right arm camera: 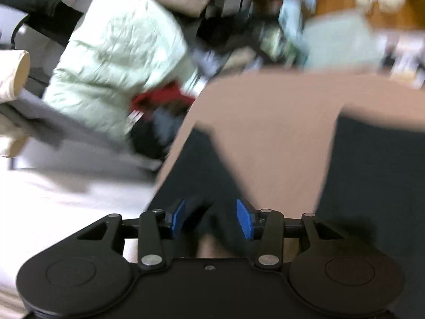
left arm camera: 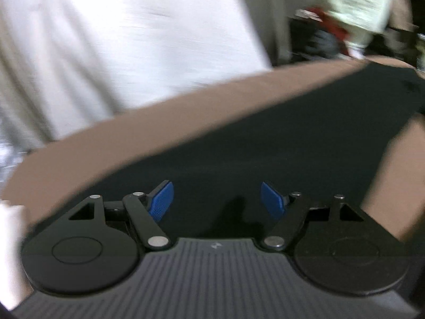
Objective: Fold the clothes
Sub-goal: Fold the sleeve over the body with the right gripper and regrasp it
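A dark, near-black garment (left arm camera: 265, 146) lies spread on a tan table top (left arm camera: 132, 138). My left gripper (left arm camera: 216, 190) hovers low over it, its blue pads (left arm camera: 162, 202) wide apart with nothing between them. In the right wrist view the same dark garment (right arm camera: 372, 175) shows in two parts with bare tan table (right arm camera: 279, 133) between them. My right gripper (right arm camera: 211, 208) stands open over the left part. A raised fold of the dark cloth lies between its blue pads (right arm camera: 244, 219), which do not press on it. Both views are blurred.
A white cloth (left arm camera: 119, 40) hangs or lies beyond the table's far edge. A pale green quilted item (right arm camera: 119, 61), something red (right arm camera: 156, 95), paper rolls (right arm camera: 16, 71) and blurred clutter (right arm camera: 265, 26) sit past the table's left and far sides.
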The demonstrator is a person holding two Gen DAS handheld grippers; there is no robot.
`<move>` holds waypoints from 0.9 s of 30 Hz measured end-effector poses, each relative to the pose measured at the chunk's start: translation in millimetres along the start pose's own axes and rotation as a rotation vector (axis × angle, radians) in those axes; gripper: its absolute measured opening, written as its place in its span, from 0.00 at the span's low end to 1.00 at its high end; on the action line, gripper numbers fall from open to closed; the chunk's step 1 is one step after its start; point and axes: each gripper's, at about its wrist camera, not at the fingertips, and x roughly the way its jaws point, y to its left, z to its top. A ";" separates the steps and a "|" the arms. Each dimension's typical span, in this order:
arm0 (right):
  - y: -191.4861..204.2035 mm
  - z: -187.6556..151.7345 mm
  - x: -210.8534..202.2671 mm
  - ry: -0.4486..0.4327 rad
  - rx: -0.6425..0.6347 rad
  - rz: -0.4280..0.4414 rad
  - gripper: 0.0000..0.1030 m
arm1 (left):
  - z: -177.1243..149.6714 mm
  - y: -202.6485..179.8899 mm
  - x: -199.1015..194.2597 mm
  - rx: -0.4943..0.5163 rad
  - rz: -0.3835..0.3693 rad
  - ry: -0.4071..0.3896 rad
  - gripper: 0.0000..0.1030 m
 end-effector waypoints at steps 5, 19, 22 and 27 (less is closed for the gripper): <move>-9.2 -19.6 33.6 0.124 0.138 0.015 0.63 | -17.9 -78.1 26.1 0.195 -0.122 0.125 0.73; -6.8 -32.3 60.0 0.242 0.388 0.194 0.84 | -19.2 -85.5 33.6 0.236 0.133 -0.034 0.09; -10.0 -38.6 70.2 0.240 0.386 0.117 0.84 | -18.0 -48.2 -0.4 0.048 0.106 -0.110 0.09; 5.1 -41.3 72.8 0.105 0.290 0.072 0.81 | -34.6 -2.3 -18.0 -0.126 0.043 -0.122 0.09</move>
